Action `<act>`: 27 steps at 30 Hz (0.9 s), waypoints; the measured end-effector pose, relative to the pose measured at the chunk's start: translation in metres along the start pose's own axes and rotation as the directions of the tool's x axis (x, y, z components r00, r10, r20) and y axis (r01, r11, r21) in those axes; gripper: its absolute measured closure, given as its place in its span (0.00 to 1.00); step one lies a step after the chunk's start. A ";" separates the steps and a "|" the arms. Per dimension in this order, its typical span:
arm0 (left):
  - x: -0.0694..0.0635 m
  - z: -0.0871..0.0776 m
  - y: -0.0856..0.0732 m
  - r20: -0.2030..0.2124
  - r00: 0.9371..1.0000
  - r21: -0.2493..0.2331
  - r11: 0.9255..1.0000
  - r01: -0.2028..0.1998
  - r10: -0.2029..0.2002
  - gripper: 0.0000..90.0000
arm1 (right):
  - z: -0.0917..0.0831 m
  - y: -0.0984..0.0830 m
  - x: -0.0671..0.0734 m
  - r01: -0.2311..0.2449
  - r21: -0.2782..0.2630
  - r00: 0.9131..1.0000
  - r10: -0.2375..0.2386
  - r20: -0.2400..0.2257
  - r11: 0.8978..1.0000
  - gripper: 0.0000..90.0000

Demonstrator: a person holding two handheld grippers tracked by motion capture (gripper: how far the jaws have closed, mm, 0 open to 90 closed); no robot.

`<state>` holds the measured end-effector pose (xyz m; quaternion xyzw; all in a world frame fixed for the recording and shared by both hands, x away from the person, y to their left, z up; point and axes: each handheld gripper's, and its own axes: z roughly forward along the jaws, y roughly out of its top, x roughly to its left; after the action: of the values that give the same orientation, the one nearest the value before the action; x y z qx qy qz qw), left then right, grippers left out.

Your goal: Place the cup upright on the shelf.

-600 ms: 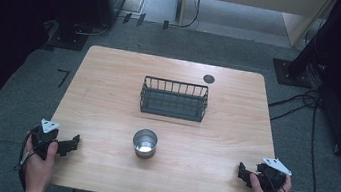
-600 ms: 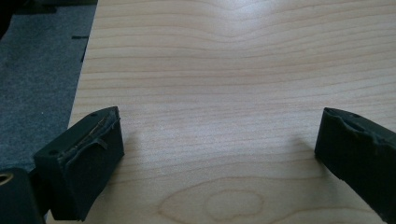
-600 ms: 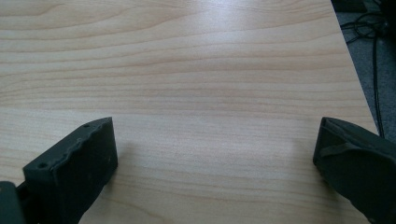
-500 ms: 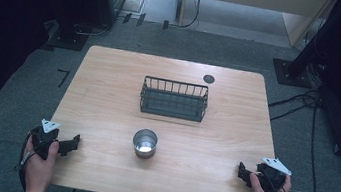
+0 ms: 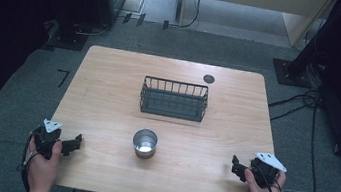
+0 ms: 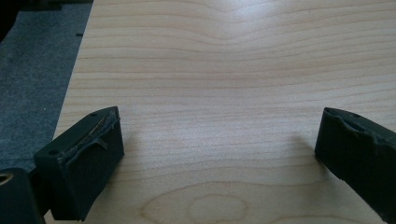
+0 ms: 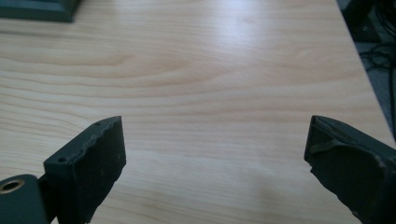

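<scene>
nothing moved: both hands (image 5: pixel 43 159) rest low, grippers (image 5: pixel 73 144) gaping.

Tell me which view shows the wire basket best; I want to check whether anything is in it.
The high view: the wire basket stands whole at mid-table behind the metal cup, its inside visible and apparently empty. The right gripper view catches just a dark corner of it at top left. The left gripper view looks across bare table between its jaws.
</scene>
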<state>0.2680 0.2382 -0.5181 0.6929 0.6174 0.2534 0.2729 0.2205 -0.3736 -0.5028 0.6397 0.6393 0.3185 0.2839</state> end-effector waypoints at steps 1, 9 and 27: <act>0.000 0.000 0.000 0.000 1.000 0.000 1.000 0.000 0.000 0.02 | -0.001 0.002 0.004 0.011 -0.003 1.000 -0.011 -0.011 1.000 0.06; -0.001 0.001 0.000 -0.002 1.000 0.005 1.000 0.004 -0.004 0.00 | 0.000 0.020 0.031 0.057 -0.039 0.996 -0.060 -0.069 0.998 0.06; -0.001 0.001 0.000 -0.002 1.000 0.005 1.000 0.005 -0.005 0.00 | 0.001 0.043 0.096 0.153 -0.080 0.964 -0.167 -0.206 0.985 0.07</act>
<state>0.2685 0.2372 -0.5183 0.6920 0.6199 0.2519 0.2709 0.2468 -0.2790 -0.4662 0.5391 0.7050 0.3810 0.2593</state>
